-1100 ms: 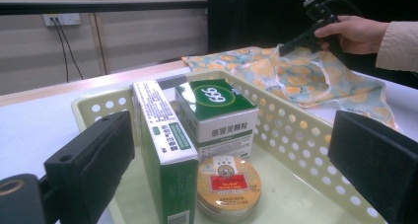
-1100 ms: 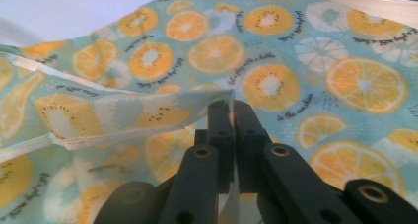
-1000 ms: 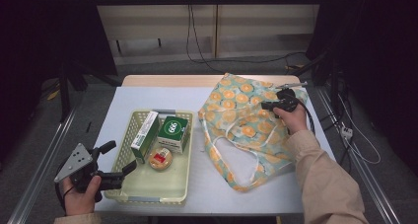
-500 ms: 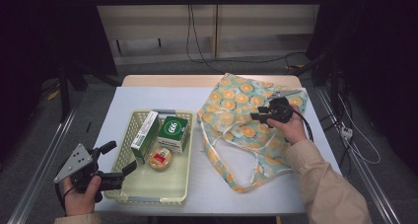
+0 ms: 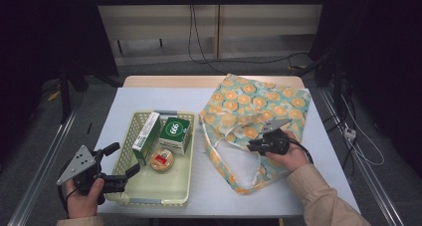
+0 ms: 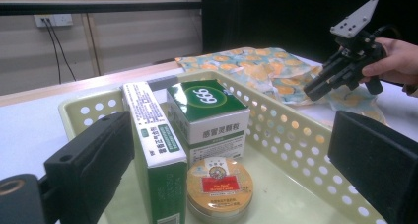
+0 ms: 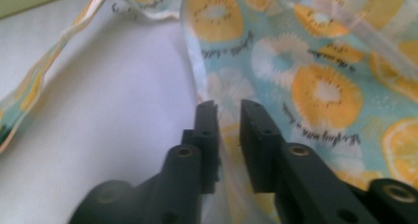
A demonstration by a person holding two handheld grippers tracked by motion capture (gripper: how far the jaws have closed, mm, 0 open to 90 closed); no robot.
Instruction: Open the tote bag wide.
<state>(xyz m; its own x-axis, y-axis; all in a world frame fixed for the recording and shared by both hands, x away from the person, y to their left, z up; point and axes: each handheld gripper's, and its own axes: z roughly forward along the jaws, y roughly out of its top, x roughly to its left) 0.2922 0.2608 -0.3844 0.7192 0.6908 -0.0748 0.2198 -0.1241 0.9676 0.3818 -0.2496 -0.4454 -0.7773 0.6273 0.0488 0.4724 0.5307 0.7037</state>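
A cloth bag (image 5: 249, 101) printed with orange slices lies flat on the right of the white table. My right gripper (image 5: 250, 147) is low at the edge of the bag's mouth. Its jaws have just been closing, and in the right gripper view they (image 7: 228, 108) stand nearly together with the bag's thin edge (image 7: 197, 86) between them. A pale yellow basket (image 5: 184, 186) holds a tall green-and-white box (image 5: 147, 136), a green box (image 5: 175, 132) and a round tin (image 5: 161, 160). At the basket's near left corner my left gripper (image 5: 124, 158) is open and holds nothing.
The table's left edge runs close to the basket, and metal rails flank the table on both sides. Bare white tabletop (image 5: 209, 161) lies between basket and bag. Cables (image 5: 348, 136) trail on the floor at the right.
My right gripper has come from the bag's far right corner toward me and leftward, down to the edge of the bag's mouth. The left hand has kept still.
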